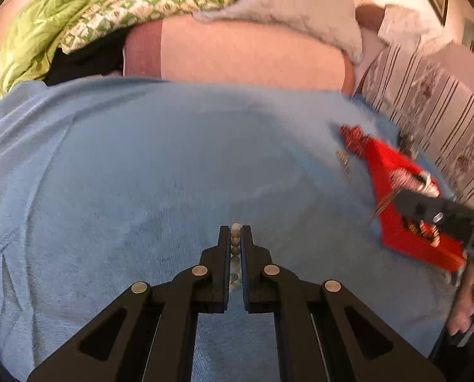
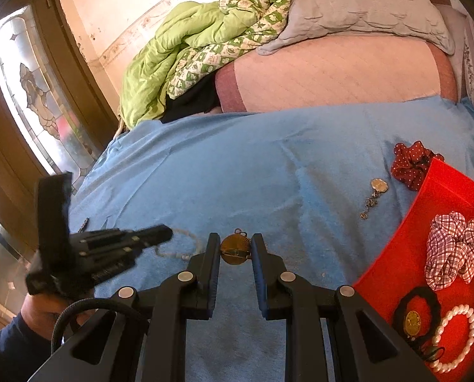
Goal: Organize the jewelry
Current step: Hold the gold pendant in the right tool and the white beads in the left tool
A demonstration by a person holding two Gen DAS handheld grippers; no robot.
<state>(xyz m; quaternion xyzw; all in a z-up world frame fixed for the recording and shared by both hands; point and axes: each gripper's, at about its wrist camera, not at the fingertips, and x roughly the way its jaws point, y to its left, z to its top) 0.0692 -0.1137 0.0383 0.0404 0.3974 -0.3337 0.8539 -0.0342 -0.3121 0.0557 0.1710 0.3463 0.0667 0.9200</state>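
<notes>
- Right gripper [image 2: 236, 251], closest in the right wrist view: jaws part open, straddling a small gold shell-shaped pendant [image 2: 235, 250] on the blue blanket [image 2: 237, 165]. Pads look near its edges; can't tell if they touch.
- Pendant handling, my read: light, rigid, thin and flat on soft cloth, so it could slip or tip. Best pinched across the disc edges, not by the small loop at its 12 o'clock.
- Left gripper [image 1: 235, 238]: jaws nearly closed, clamped on a strand of pale beads [image 1: 235, 242] that runs down between the fingers. Limp, light; the string is the weak point, so don't yank.
- From the right wrist view, more of that bead strand [image 2: 176, 248] curls on the blanket at 9 o'clock of the pendant.
- Silver locket on a chain [image 2: 375, 195] lies loose at 2 o'clock, well apart.
- Red tray [image 2: 396, 270] at 3 o'clock already holds a pearl bracelet [image 2: 453, 337], a checked scrunchie [image 2: 450, 250] and a black hair tie [image 2: 417, 312].
- Dotted red scrunchie [image 2: 412, 160] sits just beyond the tray's far corner.
- Far side: green quilt [image 2: 179, 51], grey pillow [image 2: 348, 3].
</notes>
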